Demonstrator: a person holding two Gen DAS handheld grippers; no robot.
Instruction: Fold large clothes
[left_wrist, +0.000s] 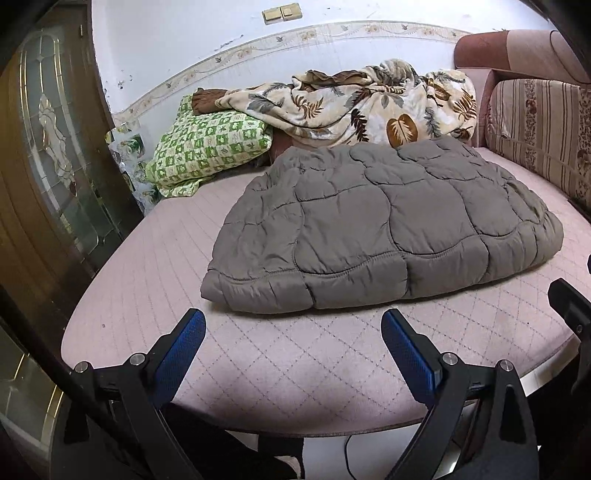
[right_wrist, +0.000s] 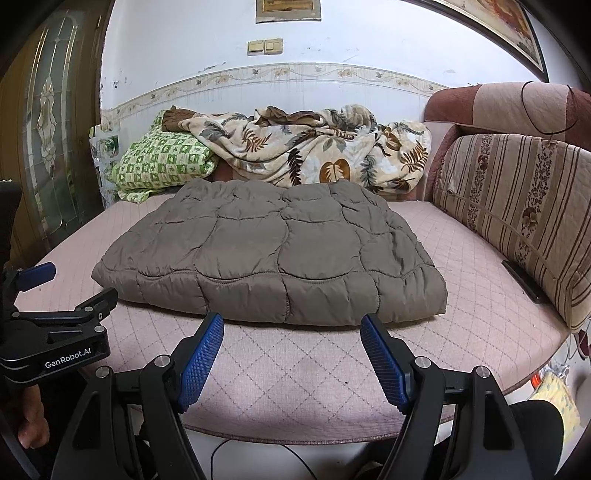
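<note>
Right wrist view shows your right claw (right_wrist: 291, 354) gaping empty just short of the puffy grey-brown quilted jacket (right_wrist: 269, 254) ahead on the pink mattress (right_wrist: 295, 380), soft, light, slippery, so pinch its thick near hem, left claw (left_wrist: 293, 347) likewise open.

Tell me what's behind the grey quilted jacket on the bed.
Behind the grey quilted jacket lie a leaf-print blanket and a green checked pillow, both against the wall. The jacket's far edge hides where they meet the pink mattress cover.
</note>
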